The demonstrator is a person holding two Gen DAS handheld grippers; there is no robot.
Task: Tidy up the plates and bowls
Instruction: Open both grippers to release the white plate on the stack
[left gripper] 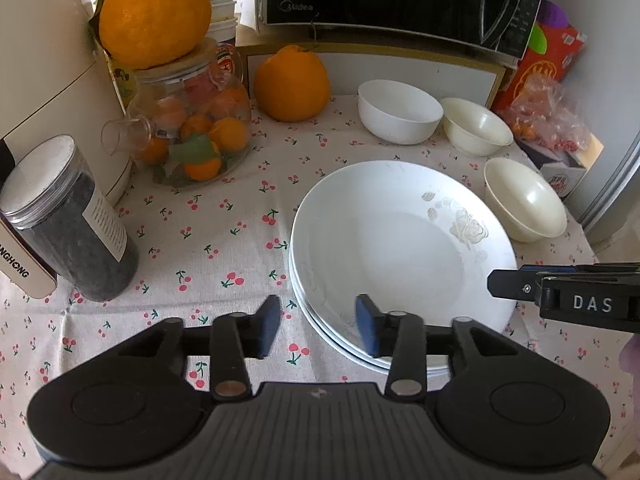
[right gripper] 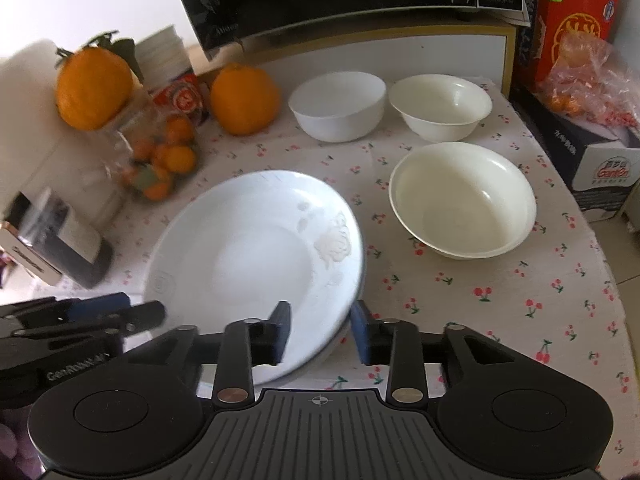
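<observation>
The stack of white round ceramic plates (left gripper: 400, 248) lies mid-counter on the cherry-print cloth (left gripper: 200, 240), its near rim between the jaws of both grippers. The left hand-held gripper (left gripper: 318, 326) stands at the stack's 7 o'clock edge, the right hand-held gripper (right gripper: 320, 330) at 5 o'clock; both stand partly parted, pads off the rim, nothing held, pitched steeply down. Three bowls, nearest the cream round bowl (right gripper: 462, 200), lie at 1 to 2 o'clock, closer to the right hand.

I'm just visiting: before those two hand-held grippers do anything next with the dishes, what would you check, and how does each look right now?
1. Plates stacked on the tablecloth: ok.
2. Left hand-held gripper pads clear of the plate rim: ok, open.
3. Right hand-held gripper clear of the rim: ok, open.
4. Three bowls nested: not ok; white bowl, far cream bowl and near cream bowl stand apart.
5. Bowls empty: ok.
6. Plates chipped: cannot tell.
</observation>
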